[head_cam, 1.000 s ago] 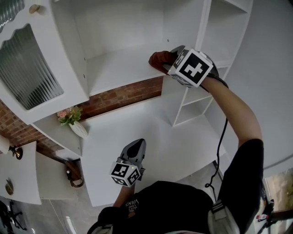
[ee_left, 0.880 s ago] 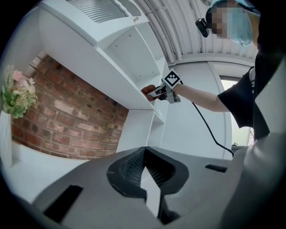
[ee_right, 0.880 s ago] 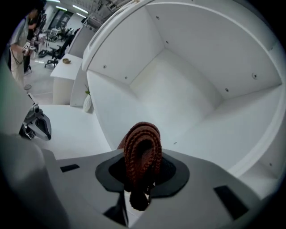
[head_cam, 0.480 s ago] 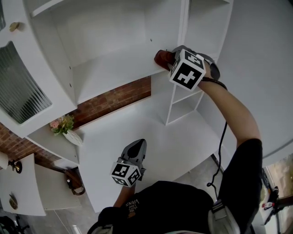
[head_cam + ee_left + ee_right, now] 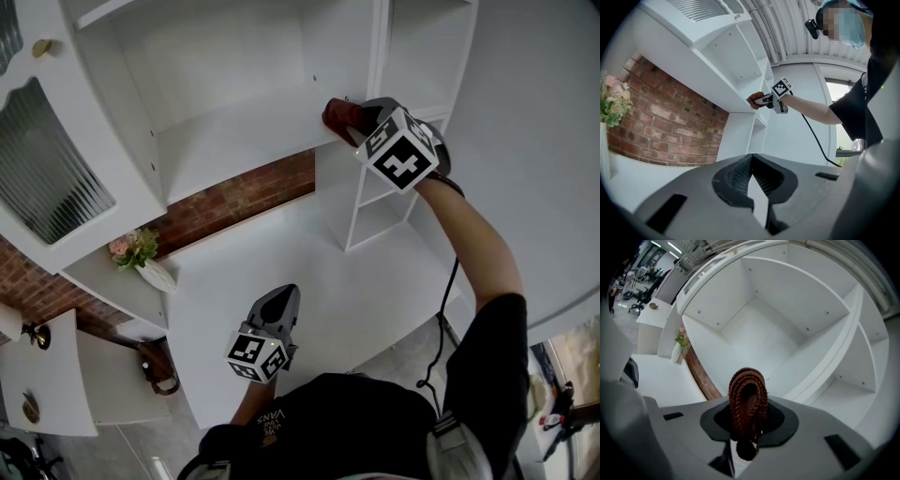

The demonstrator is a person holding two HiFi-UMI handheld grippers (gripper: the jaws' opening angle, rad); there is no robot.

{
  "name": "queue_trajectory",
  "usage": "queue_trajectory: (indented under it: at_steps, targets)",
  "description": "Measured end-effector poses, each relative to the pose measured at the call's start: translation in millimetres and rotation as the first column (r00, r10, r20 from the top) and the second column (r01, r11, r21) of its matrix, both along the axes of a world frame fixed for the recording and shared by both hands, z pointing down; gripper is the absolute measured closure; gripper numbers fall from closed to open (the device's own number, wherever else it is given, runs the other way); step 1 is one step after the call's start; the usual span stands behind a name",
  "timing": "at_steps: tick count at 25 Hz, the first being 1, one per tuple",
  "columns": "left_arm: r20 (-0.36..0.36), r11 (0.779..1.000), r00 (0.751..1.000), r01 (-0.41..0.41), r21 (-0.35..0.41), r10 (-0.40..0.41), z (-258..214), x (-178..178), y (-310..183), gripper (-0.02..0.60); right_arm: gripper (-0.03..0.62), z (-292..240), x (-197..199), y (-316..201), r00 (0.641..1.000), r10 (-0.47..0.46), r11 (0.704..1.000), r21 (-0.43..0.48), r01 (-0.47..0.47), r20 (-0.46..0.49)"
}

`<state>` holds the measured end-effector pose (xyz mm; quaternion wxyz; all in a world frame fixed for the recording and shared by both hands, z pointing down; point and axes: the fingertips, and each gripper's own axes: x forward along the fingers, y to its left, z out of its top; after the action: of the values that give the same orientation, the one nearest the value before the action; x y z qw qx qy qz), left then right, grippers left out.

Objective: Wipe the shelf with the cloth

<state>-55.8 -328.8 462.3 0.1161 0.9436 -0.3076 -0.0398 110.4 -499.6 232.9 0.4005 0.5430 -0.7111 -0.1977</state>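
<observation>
A reddish-brown knitted cloth (image 5: 339,114) is pinched in my right gripper (image 5: 361,122), folded into a loop (image 5: 748,401) that sticks out beyond the jaws. It rests at the front right corner of the white shelf (image 5: 234,136), by the upright divider (image 5: 379,56). From the left gripper view the cloth (image 5: 754,99) and right gripper (image 5: 765,99) show far off at the shelf's edge. My left gripper (image 5: 278,305) hangs low over the white counter (image 5: 309,272), jaws together at the tips (image 5: 752,165) with nothing between them.
A small vase of pink flowers (image 5: 139,255) stands on the counter's left, against a brick back wall (image 5: 234,197). A ribbed-glass cabinet door (image 5: 47,178) hangs open at left. Smaller white cubbies (image 5: 380,211) sit right of the divider. A cable (image 5: 448,309) trails from the right gripper.
The right gripper with the cloth has stayed at the shelf's front right corner, shifting slightly along the edge. The head view has swung a little. The left gripper has not moved.
</observation>
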Motion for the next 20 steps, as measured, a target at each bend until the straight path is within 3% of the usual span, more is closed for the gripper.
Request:
queue_trajectory:
  at_steps: [5,10,15,20]
  targets:
    - [0.018,1.0,1.0,0.024,-0.006,-0.024,4,-29,8,0.574,0.502,-7,3,17,0.979,-0.02,0.994,0.106,-0.002,0.203]
    - [0.032,0.999,0.998,0.048,-0.009,-0.048,10,-63,14,0.574,0.502,11,1,45,0.925,-0.057,0.987,0.158,-0.004,0.376]
    - [0.031,0.995,0.995,0.092,-0.031,-0.091,17,-90,14,0.574,0.502,42,-6,69,0.899,-0.065,0.985,0.173,-0.012,0.433]
    - [0.031,0.993,0.993,0.115,-0.02,-0.114,15,-91,22,0.574,0.502,65,-12,91,0.874,-0.075,0.986,0.168,-0.007,0.479]
